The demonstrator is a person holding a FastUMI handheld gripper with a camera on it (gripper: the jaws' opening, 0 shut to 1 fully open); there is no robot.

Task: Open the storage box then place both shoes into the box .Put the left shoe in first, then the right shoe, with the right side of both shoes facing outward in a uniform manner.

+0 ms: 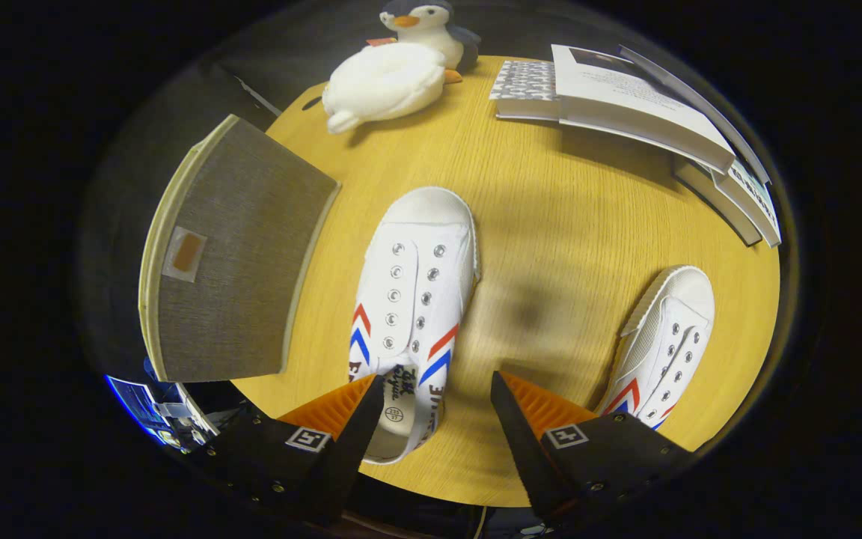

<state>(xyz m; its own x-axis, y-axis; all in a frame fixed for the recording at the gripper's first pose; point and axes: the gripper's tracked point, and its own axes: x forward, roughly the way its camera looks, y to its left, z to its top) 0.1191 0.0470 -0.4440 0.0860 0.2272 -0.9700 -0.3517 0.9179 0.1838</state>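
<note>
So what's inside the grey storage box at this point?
Cannot tell: the storage box has its lid shut, hiding the interior. Both shoes, one between the open gripper fingers, another, lie on the table.

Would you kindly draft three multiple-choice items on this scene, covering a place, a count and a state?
1. Where is the claw?
A. Over the heel of the nearer shoe
B. Over the books
C. Over the plush penguin

2. How many shoes lie on the table?
A. One
B. Two
C. Three

3. How is the storage box?
A. Lid off
B. Tipped on its side
C. Lid closed

Answers:
1. A: the open fingers straddle that shoe's heel end without pressing on it.
2. B: the nearer shoe, plus the second shoe to its right.
3. C: the grey lid lies flat on the box beside the nearer shoe.
</note>
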